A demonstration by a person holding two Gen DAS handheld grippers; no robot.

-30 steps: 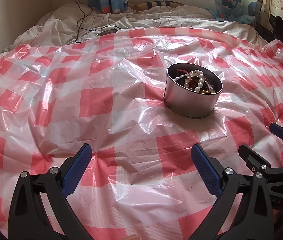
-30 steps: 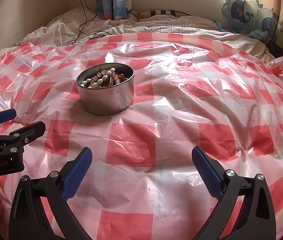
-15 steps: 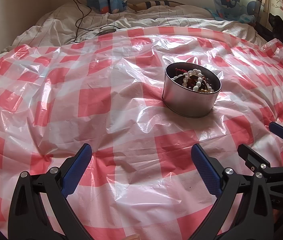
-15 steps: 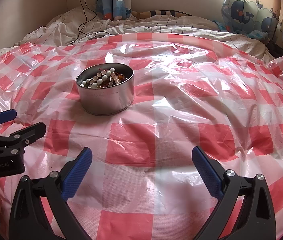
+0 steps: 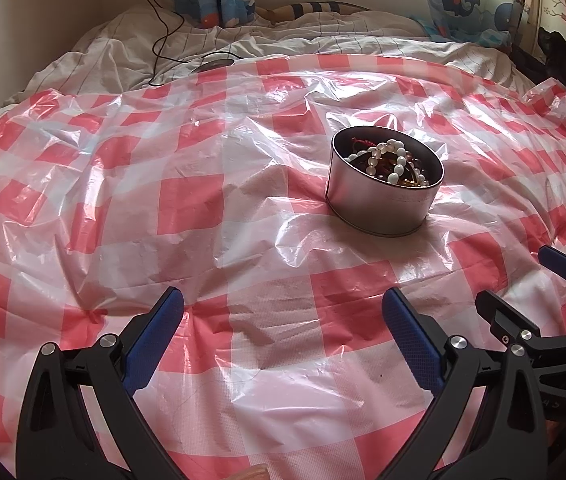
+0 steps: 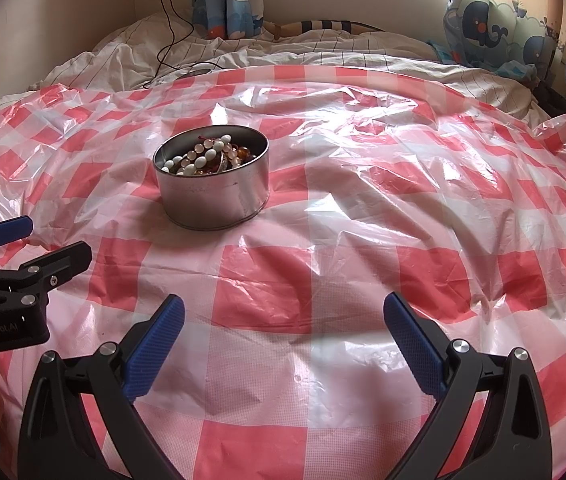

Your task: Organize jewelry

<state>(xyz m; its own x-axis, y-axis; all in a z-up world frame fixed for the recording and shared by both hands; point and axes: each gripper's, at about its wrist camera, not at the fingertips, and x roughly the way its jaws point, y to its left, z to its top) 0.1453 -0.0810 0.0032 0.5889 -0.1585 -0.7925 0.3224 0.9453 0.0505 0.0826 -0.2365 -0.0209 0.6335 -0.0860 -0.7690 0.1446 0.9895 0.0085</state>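
- Work surface: a red-and-white checked plastic sheet (image 5: pixel 211 208) is spread over a bed. It is wrinkled and glossy throughout.
- Container: a round metal tin (image 5: pixel 383 200) stands upright on the sheet with no lid on it. In the left wrist view it sits ahead and to the right of centre; in the right wrist view the tin (image 6: pixel 213 194) sits ahead and to the left.
- Contents: beaded jewelry (image 5: pixel 391 160) lies heaped inside the tin, including a strand of white beads, amber-brown beads and a bit of red cord. The same heap (image 6: pixel 207 158) is seen from the right wrist camera. All of it is within the tin's wall.
- Left gripper (image 5: pixel 283 328): jaws spread wide, nothing between the blue pads, held low over the sheet and well short of the tin. It also shows at the left edge of the right wrist view (image 6: pixel 43 244).
- Right gripper (image 6: pixel 283 332): jaws spread wide, nothing held, low over the sheet and well short of the tin. It appears at the right edge of the left wrist view (image 5: pixel 523 284).
- The two grippers sit side by side, near each other.
- Surroundings: a striped white duvet (image 5: pixel 303 40) is bunched beyond the sheet; a black cable (image 5: pixel 159 28) trails across it; whale-print curtains (image 6: pixel 495 28) hang at the back.
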